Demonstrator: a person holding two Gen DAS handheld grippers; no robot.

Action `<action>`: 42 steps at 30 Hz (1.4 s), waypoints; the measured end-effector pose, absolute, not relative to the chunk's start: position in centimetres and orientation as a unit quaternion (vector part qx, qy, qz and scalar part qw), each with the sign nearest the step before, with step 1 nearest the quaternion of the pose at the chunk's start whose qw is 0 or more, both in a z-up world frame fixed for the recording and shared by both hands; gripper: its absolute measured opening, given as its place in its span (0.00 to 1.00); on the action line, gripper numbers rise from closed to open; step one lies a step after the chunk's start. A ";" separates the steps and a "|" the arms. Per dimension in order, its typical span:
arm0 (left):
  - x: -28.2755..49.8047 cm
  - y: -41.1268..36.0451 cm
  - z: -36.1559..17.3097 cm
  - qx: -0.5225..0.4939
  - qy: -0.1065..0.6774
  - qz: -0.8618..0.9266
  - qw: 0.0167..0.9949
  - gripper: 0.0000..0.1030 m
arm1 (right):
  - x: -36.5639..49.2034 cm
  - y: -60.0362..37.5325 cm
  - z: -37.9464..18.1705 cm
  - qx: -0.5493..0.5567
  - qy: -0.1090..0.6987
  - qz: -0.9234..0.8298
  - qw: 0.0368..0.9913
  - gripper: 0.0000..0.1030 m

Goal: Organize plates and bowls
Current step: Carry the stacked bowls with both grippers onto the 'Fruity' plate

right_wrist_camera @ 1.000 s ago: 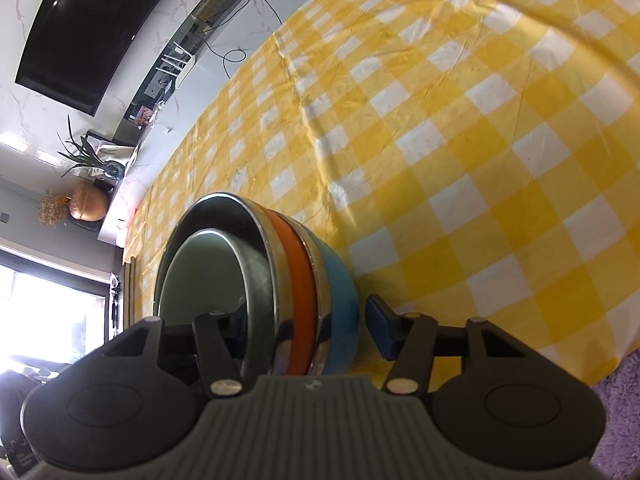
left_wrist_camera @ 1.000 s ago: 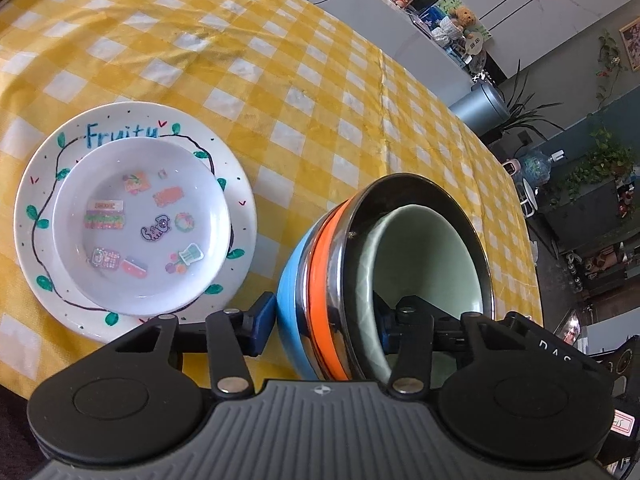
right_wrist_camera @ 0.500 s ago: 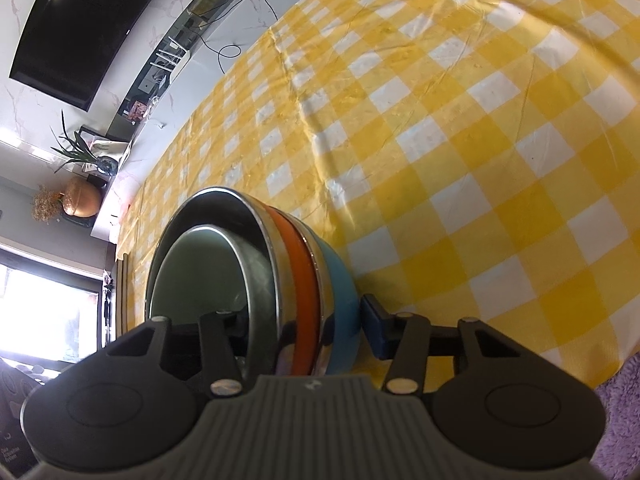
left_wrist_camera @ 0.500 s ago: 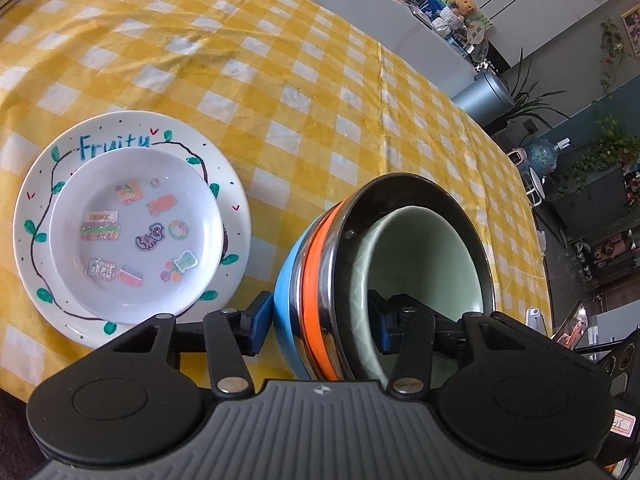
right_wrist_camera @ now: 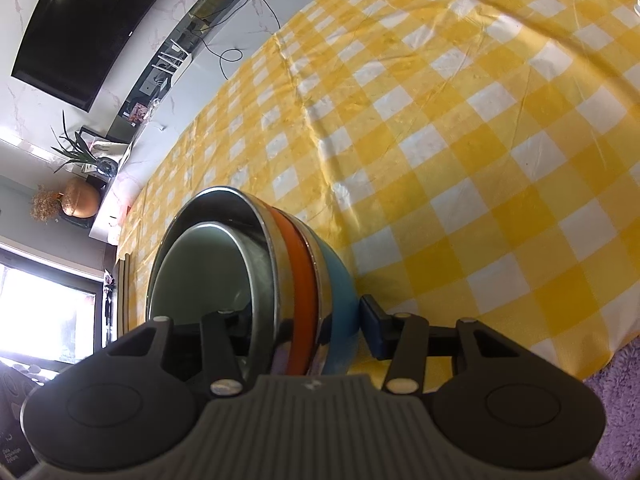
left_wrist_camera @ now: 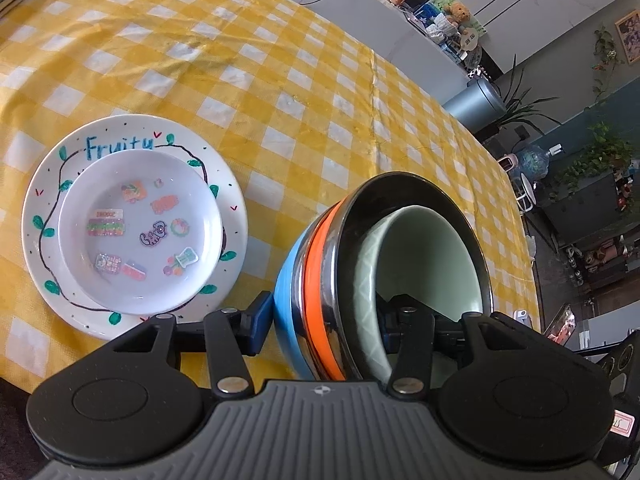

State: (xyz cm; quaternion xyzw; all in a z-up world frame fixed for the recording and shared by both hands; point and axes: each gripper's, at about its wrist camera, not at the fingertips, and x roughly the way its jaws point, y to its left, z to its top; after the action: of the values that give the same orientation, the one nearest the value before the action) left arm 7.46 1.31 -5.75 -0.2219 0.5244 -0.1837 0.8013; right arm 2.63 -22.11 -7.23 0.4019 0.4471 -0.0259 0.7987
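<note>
The left hand-held gripper pinches the wall of the nested bowl stack, one finger outside on the blue bowl, one inside the green bowl. The right hand-held gripper pinches the opposite wall the same way. Beside the stack, on the yellow checked bench, a small white bowl sits in the "Fruity" plate

Inner fingertips hidden inside bowl stack.
</note>
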 end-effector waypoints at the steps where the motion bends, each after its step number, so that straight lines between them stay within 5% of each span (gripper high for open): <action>1: 7.4 1.5 -5.6 -0.223 0.523 -0.184 0.802 0.54 | 2.6 -22.0 -7.0 0.400 0.445 -0.025 0.801 0.47; 26: 6.3 12.2 -1.9 -0.293 0.481 -0.134 0.816 0.54 | 5.0 -11.9 -1.8 0.332 0.439 0.053 0.833 0.46; 42: 9.3 13.8 -5.0 -0.297 0.500 -0.115 0.805 0.54 | 8.9 -9.8 -4.5 0.314 0.467 0.050 0.825 0.45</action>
State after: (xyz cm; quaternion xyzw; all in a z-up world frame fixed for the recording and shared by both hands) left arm 9.26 13.81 -5.03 -0.2974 0.5000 -0.1154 0.8052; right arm 8.89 -9.77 -4.54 0.3136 0.4673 0.0504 0.8251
